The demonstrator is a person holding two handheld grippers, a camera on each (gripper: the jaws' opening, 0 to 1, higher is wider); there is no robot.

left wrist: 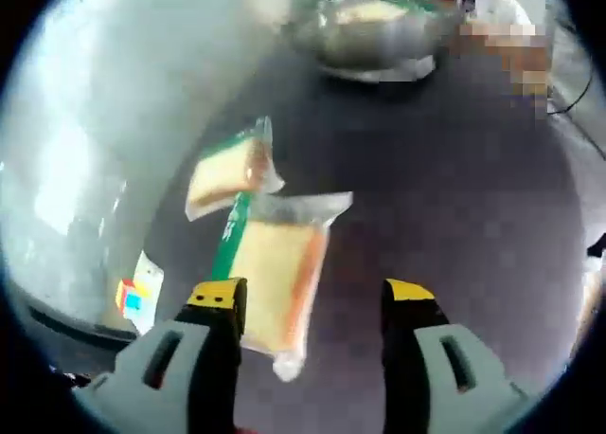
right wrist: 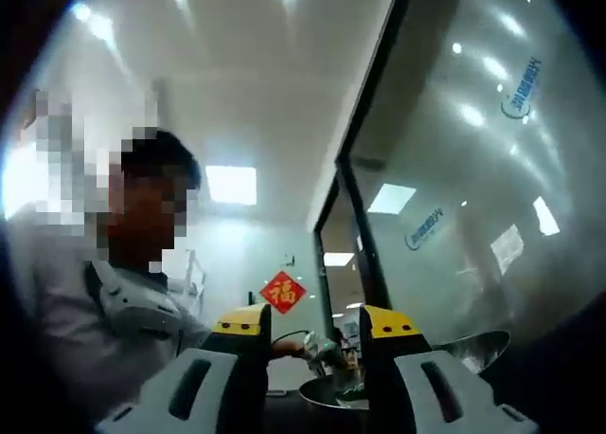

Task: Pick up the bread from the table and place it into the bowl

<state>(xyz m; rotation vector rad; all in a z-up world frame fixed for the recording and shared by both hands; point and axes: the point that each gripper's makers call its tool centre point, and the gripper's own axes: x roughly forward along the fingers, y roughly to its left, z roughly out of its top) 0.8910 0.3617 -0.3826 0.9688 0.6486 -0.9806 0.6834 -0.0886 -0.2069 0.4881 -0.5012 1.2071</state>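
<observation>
My left gripper point(left wrist: 314, 299) is hovering low over the dark table point(left wrist: 454, 216) with its jaws spread apart and nothing between them. The nearer packet of bread point(left wrist: 275, 273) lies flat just ahead, its lower end reaching in beside my left-hand jaw; a second packet of bread point(left wrist: 227, 169) lies a little beyond it, close to the table's glass-side edge, and the two look to be touching or overlapping at a corner — I cannot tell which. The metal bowl point(left wrist: 374, 36) sits well apart from them at the far side of the table, and something pale already rests in it. A small coloured cube point(left wrist: 131, 297) sits near the edge beside my left jaw.

My right gripper point(right wrist: 311, 325) is raised and looking across the room at a person in a light shirt point(right wrist: 85, 320) and a red diamond sign point(right wrist: 283, 292); its jaws stand apart, empty, with a bowl rim point(right wrist: 478, 344) low in that view.

The bread will be light and soft inside a slick, crinkly wrapper — squeeze hard and the slice crushes, pinch only the loose film and it may slide or swing. I judge the best hold to be across the packet's narrow width at mid-body, closing gently.
</observation>
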